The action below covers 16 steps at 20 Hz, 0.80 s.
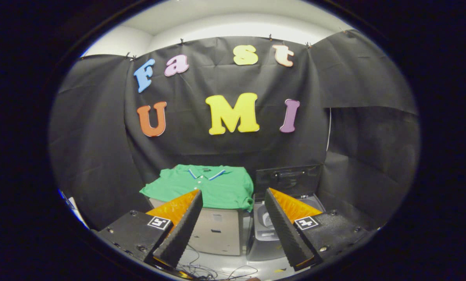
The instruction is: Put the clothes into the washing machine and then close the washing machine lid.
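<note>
The gripper is held well back from the work, and its two fingers are spread wide, with nothing gripped between them. Beyond the left finger, a green polo shirt is seen, laid flat with its collar turned toward the back wall and its hem draped over the front edge of a pale box. The shirt is spread over the top of that box, and one corner is hung down at the right side, just beside the washing machine. The machine, a small grey top-loader, is stood right next to the box, the two set close side by side, though whether they touch cannot be told. Its dark lid is raised upright behind the tub, so the opening is left uncovered, and part of that opening is hidden by the right finger. The inside of the drum cannot be made out clearly. Loose thin cables are scattered on the light floor in front of the box, below the gap between the fingers. The shirt and the machine are both framed just past the fingertips, the shirt lying ahead of the left finger and the machine ahead of the right.
</note>
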Motion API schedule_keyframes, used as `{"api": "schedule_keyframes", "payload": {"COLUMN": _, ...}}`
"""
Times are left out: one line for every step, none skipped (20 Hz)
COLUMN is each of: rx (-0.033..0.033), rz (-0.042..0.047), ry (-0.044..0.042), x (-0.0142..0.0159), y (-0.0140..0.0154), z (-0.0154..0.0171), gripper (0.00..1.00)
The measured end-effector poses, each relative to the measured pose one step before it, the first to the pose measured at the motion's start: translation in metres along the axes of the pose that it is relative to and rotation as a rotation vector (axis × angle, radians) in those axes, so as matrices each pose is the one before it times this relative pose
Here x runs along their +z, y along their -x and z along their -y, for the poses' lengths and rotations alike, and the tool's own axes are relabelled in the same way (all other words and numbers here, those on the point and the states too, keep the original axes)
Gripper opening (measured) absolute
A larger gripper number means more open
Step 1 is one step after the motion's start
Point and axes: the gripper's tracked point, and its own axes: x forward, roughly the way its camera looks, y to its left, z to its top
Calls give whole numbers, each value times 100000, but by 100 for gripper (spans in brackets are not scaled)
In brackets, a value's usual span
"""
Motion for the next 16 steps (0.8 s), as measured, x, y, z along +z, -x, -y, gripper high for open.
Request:
{"api": "schedule_keyframes", "payload": {"rx": 885, "rz": -2495, "ry": -418, "x": 21, "y": -536, "z": -886, "gripper": 100}}
{"api": "schedule_keyframes", "payload": {"rx": 437, "rz": -2647, "ry": -635, "x": 123, "y": -616, "z": -819, "gripper": 100}}
{"api": "schedule_keyframes", "payload": {"rx": 1103, "rz": -2002, "ry": 106, "x": 68, "y": -424, "z": -764, "gripper": 100}}
{"api": "schedule_keyframes", "payload": {"rx": 769, "rz": -1986, "ry": 116, "x": 406, "y": -676, "z": -769, "gripper": 100}}
{"api": "schedule_keyframes", "payload": {"rx": 1257, "rz": -1671, "ry": 373, "x": 220, "y": -706, "z": -674, "gripper": 100}}
{"api": "schedule_keyframes", "payload": {"rx": 311, "rz": -1936, "ry": 447, "x": 381, "y": -799, "z": -562, "gripper": 100}}
{"api": "schedule_keyframes", "payload": {"rx": 720, "rz": -2163, "ry": 776, "x": 338, "y": -875, "z": -628, "gripper": 100}}
{"api": "schedule_keyframes", "payload": {"rx": 319, "rz": -1922, "ry": 618, "x": 344, "y": -875, "z": -528, "gripper": 100}}
{"api": "schedule_keyframes", "payload": {"rx": 1430, "rz": -2138, "ry": 271, "x": 336, "y": -901, "z": -794, "gripper": 100}}
{"api": "schedule_keyframes", "payload": {"rx": 1369, "rz": -2126, "ry": -65, "x": 358, "y": -964, "z": -615, "gripper": 100}}
{"api": "schedule_keyframes", "payload": {"rx": 1300, "rz": -2376, "ry": -593, "x": 307, "y": -1082, "z": -471, "gripper": 100}}
{"api": "schedule_keyframes", "payload": {"rx": 1563, "rz": -3308, "ry": -184, "x": 367, "y": -1536, "z": -758, "gripper": 100}}
{"api": "schedule_keyframes", "payload": {"rx": 1143, "rz": -3406, "ry": -492, "x": 153, "y": -1493, "z": -513, "gripper": 100}}
{"api": "schedule_keyframes", "payload": {"rx": 2045, "rz": -3865, "ry": -304, "x": 208, "y": -1446, "z": -742, "gripper": 100}}
{"api": "schedule_keyframes", "payload": {"rx": 1020, "rz": -4072, "ry": -944, "x": 224, "y": -1614, "z": -629, "gripper": 100}}
{"api": "schedule_keyframes", "payload": {"rx": 1795, "rz": -4261, "ry": -55, "x": 286, "y": -1489, "z": -702, "gripper": 100}}
